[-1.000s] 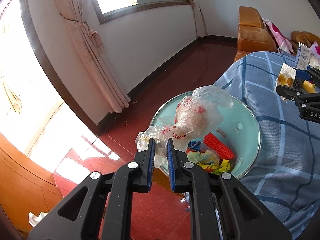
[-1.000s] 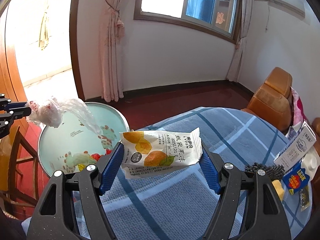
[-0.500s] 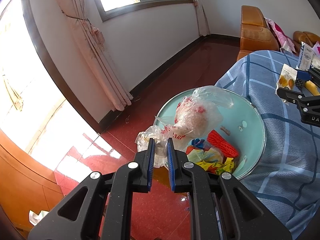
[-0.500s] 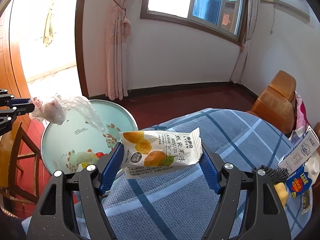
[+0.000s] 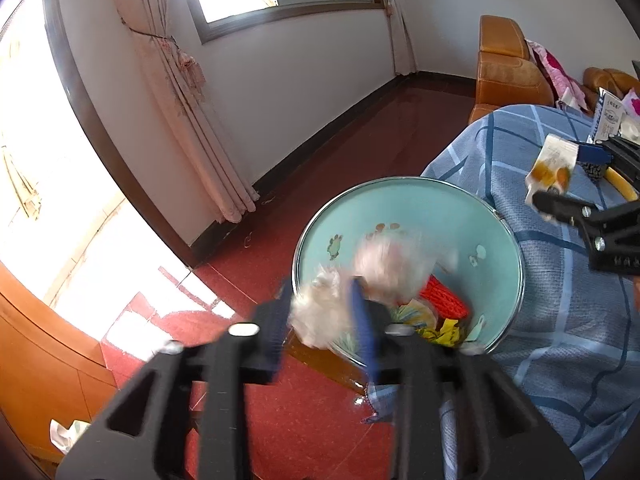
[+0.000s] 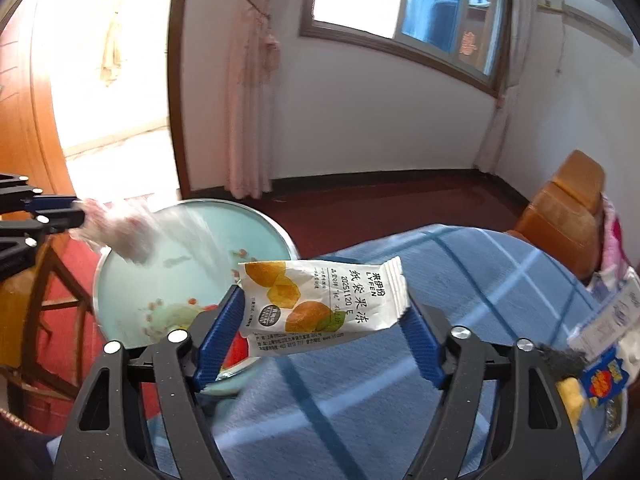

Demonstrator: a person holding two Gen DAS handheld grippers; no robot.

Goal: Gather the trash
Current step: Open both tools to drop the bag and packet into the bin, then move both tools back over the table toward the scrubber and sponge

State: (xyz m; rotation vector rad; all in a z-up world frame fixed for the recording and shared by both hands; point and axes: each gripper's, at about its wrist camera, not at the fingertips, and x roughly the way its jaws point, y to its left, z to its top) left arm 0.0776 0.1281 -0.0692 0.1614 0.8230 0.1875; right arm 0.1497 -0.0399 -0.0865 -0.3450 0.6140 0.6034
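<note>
The blue checked cloth [image 6: 360, 420] lies beneath the right gripper [image 6: 320, 322]; the basin [image 5: 500, 216] sits ahead of the left gripper [image 5: 320, 320].

Risk: the crumpled plastic bag [image 5: 360, 280] could snag on a pad or drift past the rim.

The left jaws have just been opening, apparently releasing the blurred bag between them. The right jaws have just widened; the snack packet [image 6: 320, 300] tilts between them, probably slipping free.

The right gripper [image 6: 320, 320] has just been opening its jaws, and a white snack packet [image 6: 324, 300] hangs tilted between the blue pads, over the blue checked cloth [image 6: 460, 280]. At the left edge the left gripper [image 6: 52, 212] is beside a blurred clear plastic bag [image 6: 120, 232] above the teal basin [image 6: 132, 304].
</note>
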